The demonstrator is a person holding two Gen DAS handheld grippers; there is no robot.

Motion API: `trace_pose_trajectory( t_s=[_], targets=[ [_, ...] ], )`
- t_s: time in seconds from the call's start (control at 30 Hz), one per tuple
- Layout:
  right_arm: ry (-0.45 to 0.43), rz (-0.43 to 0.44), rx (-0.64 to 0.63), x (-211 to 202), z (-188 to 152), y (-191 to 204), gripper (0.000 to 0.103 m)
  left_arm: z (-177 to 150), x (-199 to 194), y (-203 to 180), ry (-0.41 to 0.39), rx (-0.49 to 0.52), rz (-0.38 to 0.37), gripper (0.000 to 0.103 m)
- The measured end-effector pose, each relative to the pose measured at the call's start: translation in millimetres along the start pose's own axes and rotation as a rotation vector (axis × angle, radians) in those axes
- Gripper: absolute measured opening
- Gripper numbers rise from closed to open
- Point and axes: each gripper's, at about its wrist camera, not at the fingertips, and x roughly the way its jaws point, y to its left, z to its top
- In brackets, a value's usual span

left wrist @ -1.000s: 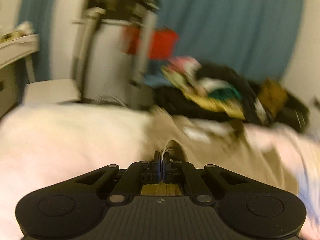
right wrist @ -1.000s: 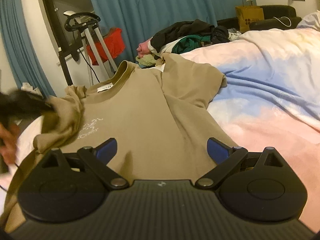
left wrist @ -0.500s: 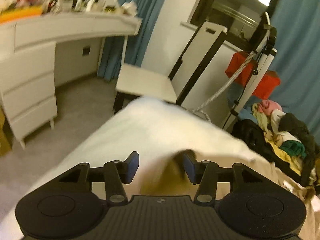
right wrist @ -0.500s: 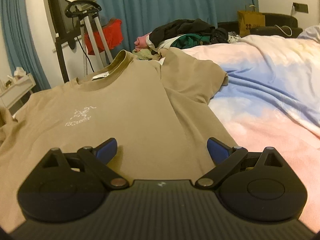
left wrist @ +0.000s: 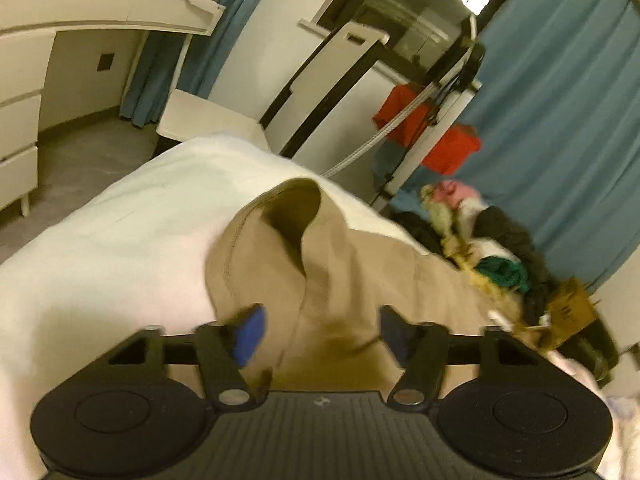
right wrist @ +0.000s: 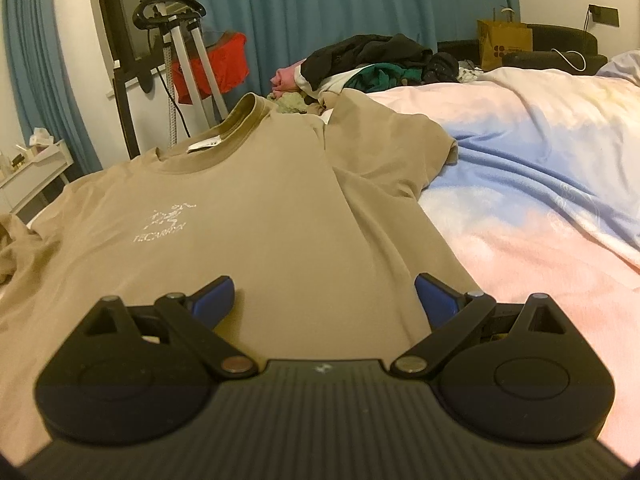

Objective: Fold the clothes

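Observation:
A tan T-shirt with a white chest logo lies face up and spread on the bed, collar at the far side. My right gripper is open and hovers low over its lower body, holding nothing. In the left wrist view the shirt's left sleeve lies crumpled and puffed up on the white bedding. My left gripper is open just over the sleeve, with cloth lying between the blue pads but not pinched.
The bed has a pink and blue duvet. A pile of clothes lies beyond the collar. A garment steamer stand, a white chair, a white desk and blue curtains stand off the bed's left side.
My left gripper has opened and let go of the sleeve, which now lies on the bedding. The shirt's left side has been spread flat. The right gripper has barely moved.

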Motion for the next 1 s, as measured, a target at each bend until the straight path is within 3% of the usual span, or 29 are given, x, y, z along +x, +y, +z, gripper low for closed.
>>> trace_pose_trajectory(
  t_s=[0.07,0.17,0.23,0.27,0.3,0.4,0.5,0.63,0.73,0.9,1.0],
  targets=[
    [0.007,-0.001,0.003,2.7,-0.7,-0.1,0.098,-1.6,15.7,-8.0,0.032,0.061,0.024,0.080],
    [0.022,-0.002,0.009,8.7,-1.2,0.2,0.100,-12.7,21.3,-32.2,0.079,0.270,0.038,0.071],
    [0.024,-0.002,0.006,10.5,-1.7,1.5,0.100,-14.9,18.7,-37.1,0.130,0.333,0.027,0.054],
    [0.024,-0.001,0.005,11.0,-1.8,1.6,0.100,-14.5,15.6,-37.2,0.151,0.347,0.026,0.030],
    [0.024,0.001,0.006,11.3,-2.0,1.1,0.100,-13.0,12.6,-36.1,0.172,0.347,0.023,0.010],
    [0.025,0.007,0.015,11.1,-1.6,-1.2,0.100,0.3,-5.8,-22.6,0.161,0.216,0.002,0.009],
    [0.023,0.009,0.027,8.8,-1.3,-2.6,0.098,6.8,-34.4,-6.2,0.063,0.091,0.022,0.005],
    [0.025,0.010,0.038,4.6,-1.1,-3.8,0.098,18.9,-57.2,26.0,-0.019,-0.059,0.104,0.007],
    [0.029,0.014,0.046,1.2,-1.4,-5.4,0.098,23.8,-57.8,44.4,-0.023,-0.119,0.105,0.019],
    [0.032,0.017,0.049,-1.1,-2.2,-6.0,0.098,27.2,-39.9,37.8,-0.046,-0.181,-0.048,0.061],
    [0.037,0.013,0.045,1.0,-2.7,-6.0,0.098,30.5,-13.3,16.1,-0.065,-0.123,-0.007,0.072]
  ],
)
